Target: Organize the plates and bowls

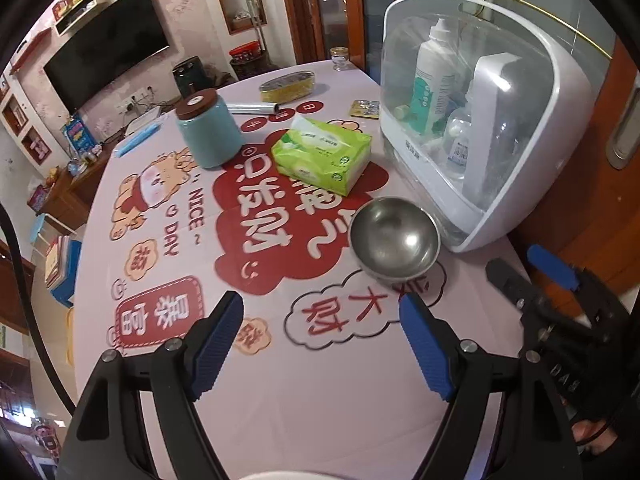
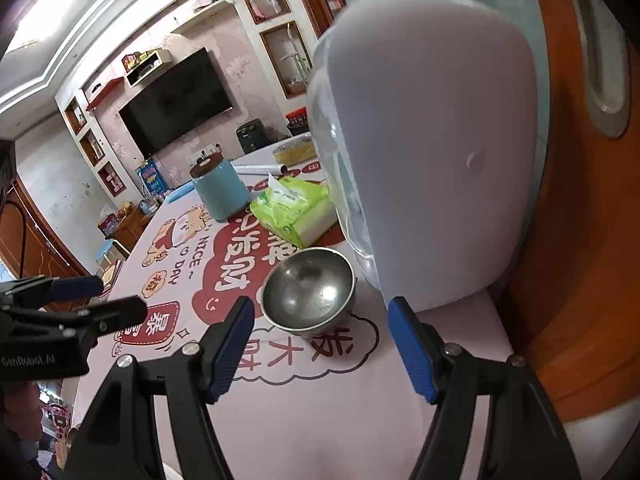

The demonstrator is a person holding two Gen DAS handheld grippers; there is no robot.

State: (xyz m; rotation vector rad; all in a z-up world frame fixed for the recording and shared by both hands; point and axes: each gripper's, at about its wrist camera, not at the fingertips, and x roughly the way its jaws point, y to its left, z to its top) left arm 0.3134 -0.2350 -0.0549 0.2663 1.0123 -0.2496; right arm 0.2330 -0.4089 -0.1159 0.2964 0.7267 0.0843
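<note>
A steel bowl (image 1: 394, 236) stands upright and empty on the desk (image 1: 328, 400), on the printed pink cover, just beside the lower front corner of a white storage box with a clear hood (image 1: 476, 120); whether bowl and box touch cannot be told; bottles show through the hood. Behind the bowl lies a green tissue pack (image 1: 322, 154), and further back a blue canister with a brown lid (image 1: 208, 130). The left hand-held gripper (image 1: 320, 344) hangs over the bare desk nearer the camera than the bowl, its blue pads wide apart with nothing between them; the right hand-held gripper (image 2: 320, 344) is likewise spread wide and empty, the bowl just beyond its left fingertip and the box's white side past the right one. Each tool appears at the edge of the other's view.
</note>
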